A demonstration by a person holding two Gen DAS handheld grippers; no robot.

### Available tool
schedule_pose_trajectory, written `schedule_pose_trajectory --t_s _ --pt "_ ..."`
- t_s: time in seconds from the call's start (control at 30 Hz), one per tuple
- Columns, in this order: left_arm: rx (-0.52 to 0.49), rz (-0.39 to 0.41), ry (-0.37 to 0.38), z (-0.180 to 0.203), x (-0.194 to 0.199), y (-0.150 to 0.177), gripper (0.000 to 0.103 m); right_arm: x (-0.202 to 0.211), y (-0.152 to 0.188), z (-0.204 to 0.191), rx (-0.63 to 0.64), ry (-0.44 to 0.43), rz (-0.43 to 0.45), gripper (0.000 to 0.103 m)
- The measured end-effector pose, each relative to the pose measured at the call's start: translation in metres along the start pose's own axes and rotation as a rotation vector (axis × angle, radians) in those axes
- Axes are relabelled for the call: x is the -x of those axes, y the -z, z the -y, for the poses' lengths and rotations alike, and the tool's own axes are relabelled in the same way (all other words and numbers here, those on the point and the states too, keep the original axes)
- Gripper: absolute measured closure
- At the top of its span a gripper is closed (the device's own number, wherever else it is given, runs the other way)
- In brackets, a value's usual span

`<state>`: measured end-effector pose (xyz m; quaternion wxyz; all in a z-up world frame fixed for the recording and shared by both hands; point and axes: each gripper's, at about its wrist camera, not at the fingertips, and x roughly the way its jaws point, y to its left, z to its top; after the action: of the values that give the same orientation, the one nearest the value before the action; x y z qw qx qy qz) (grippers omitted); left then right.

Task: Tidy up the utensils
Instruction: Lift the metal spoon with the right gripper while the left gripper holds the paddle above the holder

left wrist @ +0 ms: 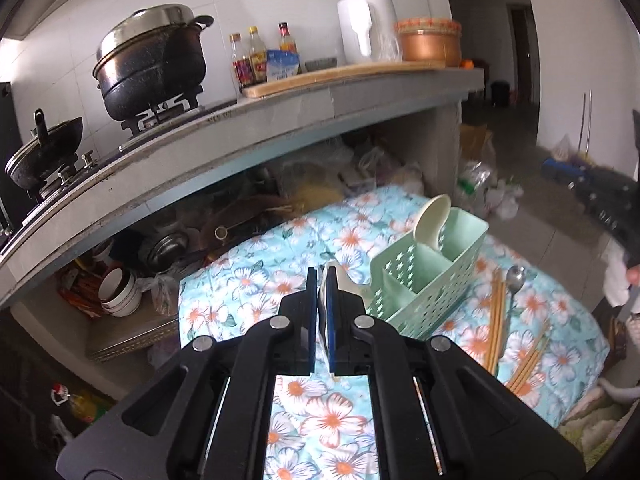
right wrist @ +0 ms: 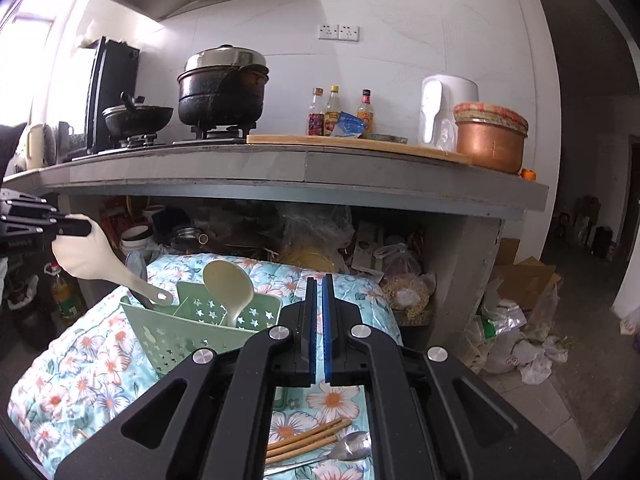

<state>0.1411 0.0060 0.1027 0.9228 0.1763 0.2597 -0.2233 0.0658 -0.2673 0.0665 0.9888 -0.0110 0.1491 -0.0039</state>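
so i've got a gripper in each hand over the little table with the floral cloth (left wrist: 256,280), right in front of the kitchen counter (right wrist: 304,168). my left gripper (left wrist: 321,280) is clamped on a white rice paddle (right wrist: 92,258). from the right wrist view you can see it held up in the air at the far left, broad end in the pads, handle slanting down to just above the left end of the green caddy (right wrist: 168,332). from the left wrist view it's only a thin white edge pinched between the blue pads (left wrist: 310,312).

my right gripper (right wrist: 320,296) is pressed together with nothing in it, only a sliver of light between the pads.

the green caddy is a perforated plastic utensil holder with star cutouts, sitting on the cloth. a cream ladle-ish spoon (right wrist: 230,284) already stands in one of its compartments, bowl end up, leaning a bit. can't tell for sure which compartment from either view.

loose on the cloth: a bunch of bamboo chopsticks (left wrist: 498,316) and a metal spoon (left wrist: 515,280) right beside them, near the caddy on its right side. a second bunch of chopsticks (left wrist: 530,364) lies a bit nearer the cloth's edge.

up on the counter there's a big black pot (right wrist: 222,96) and a wok (right wrist: 138,116) on the stove, some sauce bottles (right wrist: 340,114), a white kettle (right wrist: 446,108) and a copper pot (right wrist: 490,144).
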Motion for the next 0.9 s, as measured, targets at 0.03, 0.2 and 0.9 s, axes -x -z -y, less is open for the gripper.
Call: schedule_pose_trajectory --t_s 0.03,0.2,0.9 --pt "-0.005 -0.005 -0.003 0.0 -0.002 -0.001 0.1 -0.001 0.002 0.006 -0.023 -0.002 -0.013 0.1" --pt "-0.01 -0.005 -0.006 0.003 -0.003 -0.002 0.1 -0.019 0.025 0.058 -0.258 -0.085 -0.154 0.098" --pt "0.016 -0.034 -0.003 0.002 -0.017 0.002 0.1 -0.128 0.172 0.136 -0.945 -0.224 -0.632 0.077"
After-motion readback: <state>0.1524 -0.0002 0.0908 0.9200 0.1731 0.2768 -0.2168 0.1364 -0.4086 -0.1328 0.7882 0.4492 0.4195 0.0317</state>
